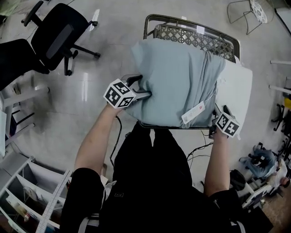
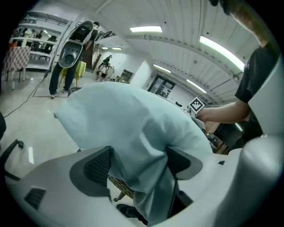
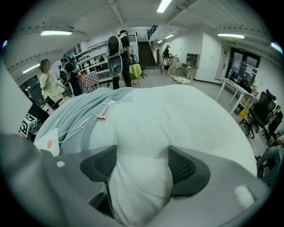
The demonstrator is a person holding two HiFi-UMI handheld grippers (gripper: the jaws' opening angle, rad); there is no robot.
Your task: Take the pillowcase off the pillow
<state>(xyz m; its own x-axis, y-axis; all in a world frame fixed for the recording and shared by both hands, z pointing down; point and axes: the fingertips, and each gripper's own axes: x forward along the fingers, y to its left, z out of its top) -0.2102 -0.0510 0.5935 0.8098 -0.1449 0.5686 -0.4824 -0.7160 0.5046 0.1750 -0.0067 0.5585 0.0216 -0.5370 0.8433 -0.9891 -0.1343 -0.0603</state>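
A pale blue pillowcase [image 1: 177, 86] covers most of a pillow lying on a wicker chair [image 1: 195, 34]. The bare white pillow [image 1: 238, 91] sticks out of the case at the right. My left gripper [image 1: 142, 88] is at the case's near left corner; in the left gripper view the blue pillowcase [image 2: 133, 119] bulges between the wide-spread jaws of the left gripper [image 2: 138, 162]. My right gripper [image 1: 221, 111] is at the near right end. There the right gripper [image 3: 141, 166] pinches the white pillow [image 3: 177, 119], beside the pillowcase [image 3: 75, 115]. A paper tag [image 1: 193, 113] hangs from the case.
A black office chair [image 1: 59, 32] stands on the floor at the upper left. White shelving [image 1: 27, 191] is at the lower left. Cables [image 1: 200, 150] run under the wicker chair. A wire chair [image 1: 252, 11] is at the top right. People [image 3: 117, 53] stand far behind the pillow.
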